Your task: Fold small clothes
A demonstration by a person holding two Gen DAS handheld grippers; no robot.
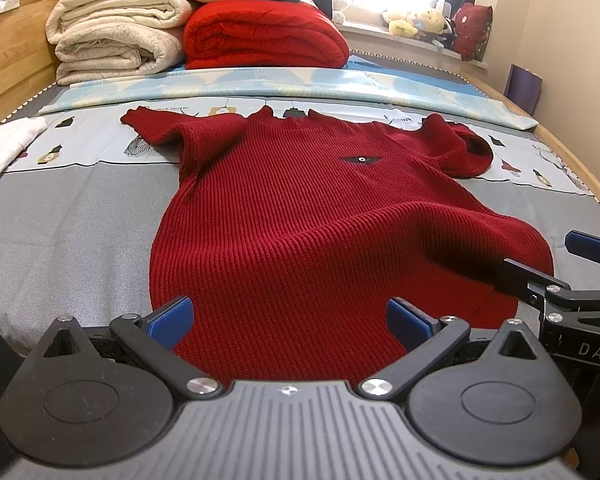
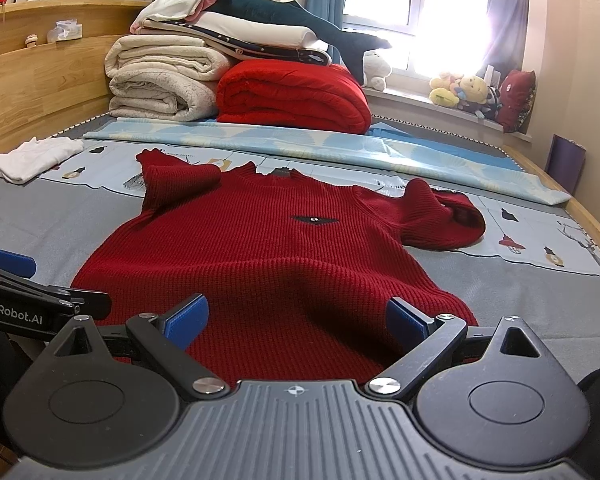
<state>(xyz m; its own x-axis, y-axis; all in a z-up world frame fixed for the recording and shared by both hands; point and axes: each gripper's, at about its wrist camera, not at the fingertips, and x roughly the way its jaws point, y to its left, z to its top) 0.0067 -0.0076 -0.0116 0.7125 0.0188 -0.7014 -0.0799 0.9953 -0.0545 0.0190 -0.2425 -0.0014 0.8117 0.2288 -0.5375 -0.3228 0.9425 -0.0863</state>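
My left gripper (image 1: 288, 322) stands wide, its blue pads (image 1: 171, 320) apart with nothing clamped between them; the hem of the dark red knit sweater (image 1: 320, 216) lies right between and under the two fingers. My right gripper (image 2: 296, 320) is spread just as wide, also holding nothing, and the same hem runs between its blue pads (image 2: 186, 318). From the left wrist I see the right gripper coming in at the right edge, over the sweater's lower right corner; from the right wrist the left gripper shows at the left edge, beside the lower left corner.

On the right gripper's side I read "DAS", cut off by the frame. On the left gripper's side, "enRobot.AI", its first letter half hidden.

The sweater lies flat, front up, neck away from me, short sleeves out to both sides, on the grey bed cover (image 1: 68, 216). A small dark badge (image 1: 360, 159) sits on the chest; any writing on it is too small to read. Beyond lie a white garment (image 1: 4, 148), a folded red blanket (image 1: 264, 36) and cream blankets (image 1: 116, 36).
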